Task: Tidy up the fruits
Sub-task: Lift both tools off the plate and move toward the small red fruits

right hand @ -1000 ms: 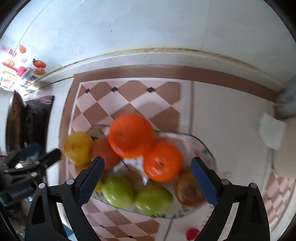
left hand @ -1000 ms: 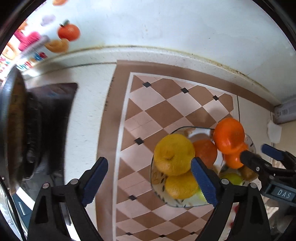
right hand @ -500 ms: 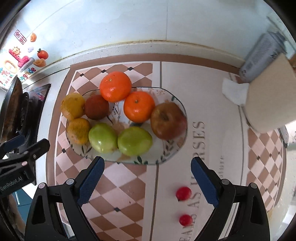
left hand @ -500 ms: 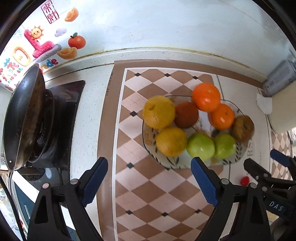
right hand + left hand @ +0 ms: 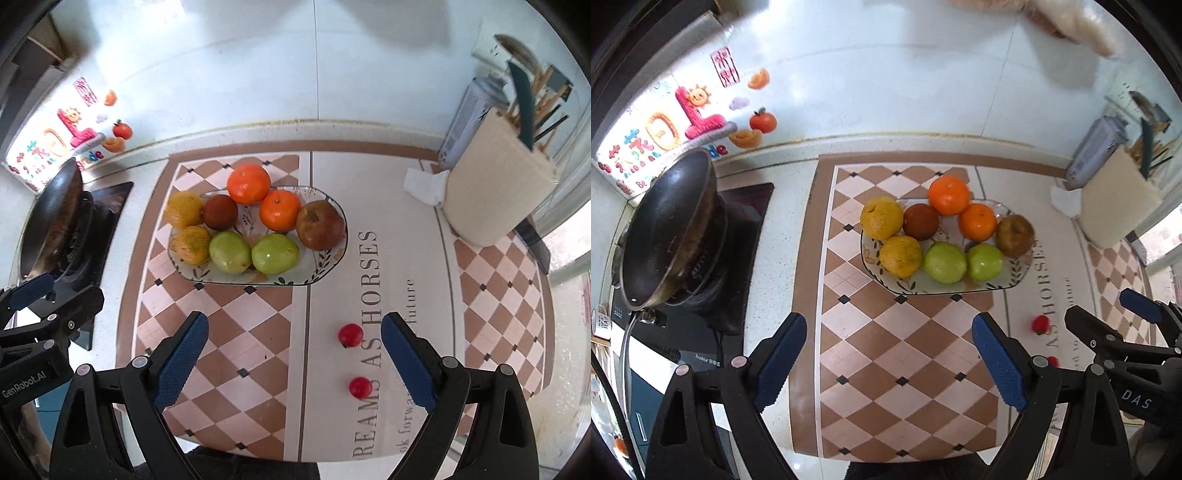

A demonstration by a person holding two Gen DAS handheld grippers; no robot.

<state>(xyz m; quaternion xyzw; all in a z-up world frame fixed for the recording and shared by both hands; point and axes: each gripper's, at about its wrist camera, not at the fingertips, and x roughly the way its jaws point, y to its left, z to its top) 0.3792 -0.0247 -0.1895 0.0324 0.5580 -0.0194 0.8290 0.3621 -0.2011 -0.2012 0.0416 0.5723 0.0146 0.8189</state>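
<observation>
Beside plate [image 5: 332,264] rim, two cherry tomatoes [image 5: 350,335]

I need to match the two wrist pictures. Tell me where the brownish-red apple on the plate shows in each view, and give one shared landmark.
Left wrist: the brownish-red apple sits right of centre, at the right end of the plate, beside an orange.
Right wrist: the same apple lies just above centre, again at the plate's right end.
Shared landmark: the pair of green apples along the plate's near edge.

Both views downward (shared fruit plate [image 5: 1015,284])
</observation>
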